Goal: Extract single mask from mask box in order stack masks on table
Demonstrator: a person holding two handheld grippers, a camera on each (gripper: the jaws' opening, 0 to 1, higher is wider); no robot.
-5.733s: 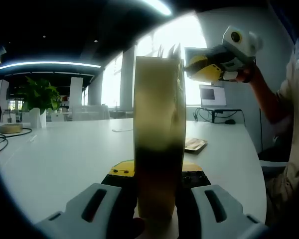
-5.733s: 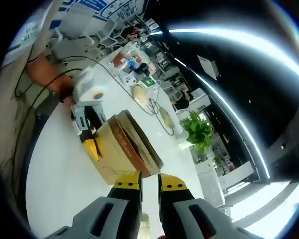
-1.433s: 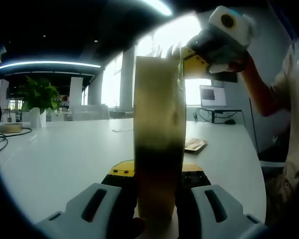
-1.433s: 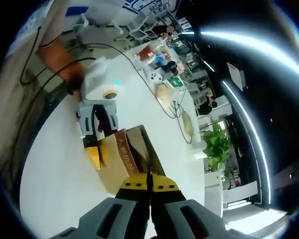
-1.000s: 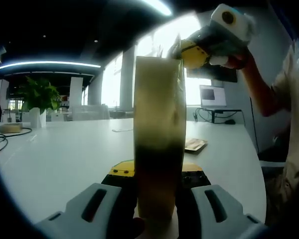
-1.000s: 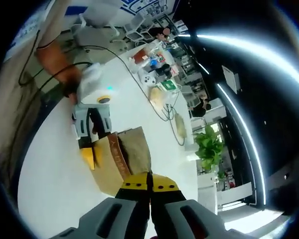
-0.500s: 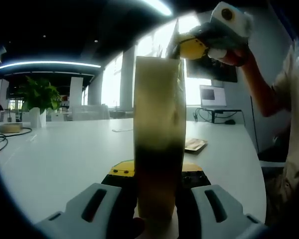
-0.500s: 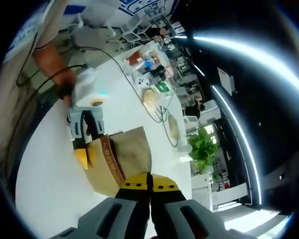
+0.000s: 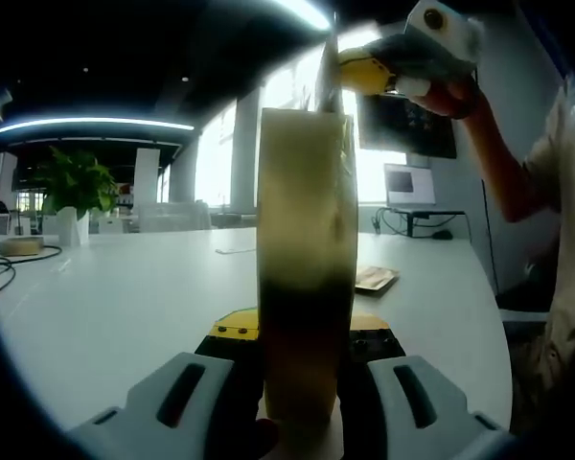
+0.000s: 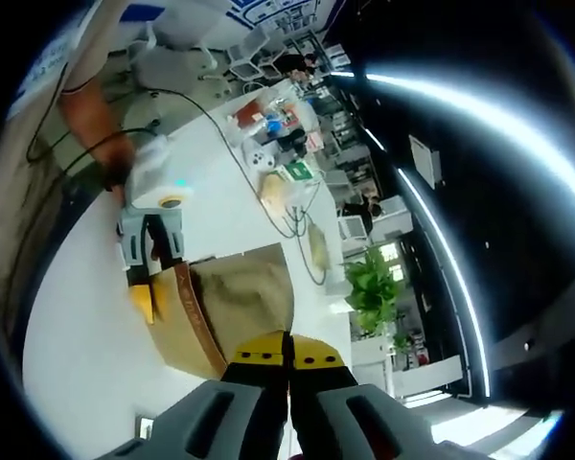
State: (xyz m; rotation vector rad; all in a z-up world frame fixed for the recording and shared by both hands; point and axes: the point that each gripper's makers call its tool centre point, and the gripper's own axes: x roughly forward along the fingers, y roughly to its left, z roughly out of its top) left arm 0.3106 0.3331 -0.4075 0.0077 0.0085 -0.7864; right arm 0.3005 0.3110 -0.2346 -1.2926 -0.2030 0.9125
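A tall tan mask box (image 9: 305,259) stands upright on the white table (image 9: 125,297), with my left gripper (image 9: 302,331) shut on its lower end. My right gripper (image 9: 353,71) hovers above the box top, shut on the edge of a thin mask (image 9: 332,53) that rises from the opening. In the right gripper view, my right gripper (image 10: 287,357) has its yellow tips pressed together on a tan mask sheet (image 10: 249,287). The sheet stretches down into the box (image 10: 182,331), which the left gripper (image 10: 153,283) holds from the far side.
A small flat packet (image 9: 374,278) lies on the table beyond the box. A potted plant (image 9: 72,182) and cables sit far left, a monitor (image 9: 409,182) behind. A person's arm (image 9: 503,182) reaches in from the right. Clutter (image 10: 268,134) covers the table's far end.
My right gripper closed on the mask at the box top and has risen, drawing the sheet further out. The left gripper and box have stayed still.
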